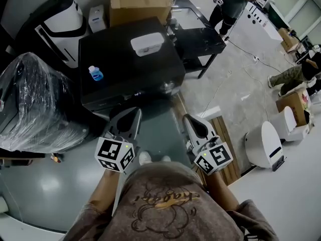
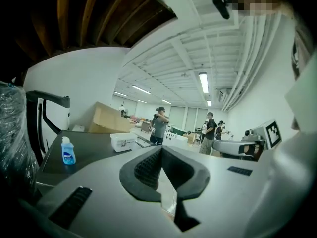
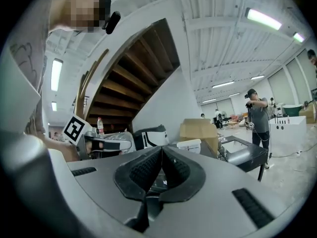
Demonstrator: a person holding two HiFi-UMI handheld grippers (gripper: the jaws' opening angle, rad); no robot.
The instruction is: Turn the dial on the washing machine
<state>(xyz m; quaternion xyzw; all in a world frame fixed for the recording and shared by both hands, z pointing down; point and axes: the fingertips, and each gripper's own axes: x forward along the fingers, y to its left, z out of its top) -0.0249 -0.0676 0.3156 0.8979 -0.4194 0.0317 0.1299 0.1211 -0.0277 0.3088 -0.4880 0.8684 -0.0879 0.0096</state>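
The black washing machine stands just beyond both grippers in the head view, its front panel facing me; I cannot make out the dial. On its lid lie a white box and a small blue bottle. My left gripper is held up in front of the machine's front edge, and its jaws meet with nothing between them. My right gripper hangs to the right of the machine, off its front corner, also shut and empty. The left gripper view shows the bottle and box on the lid.
A plastic-wrapped appliance stands close on the left. Behind the machine are a cardboard box and a black-and-white appliance. A black table is at the back right, with a wooden pallet and a white round appliance to the right. People stand farther back.
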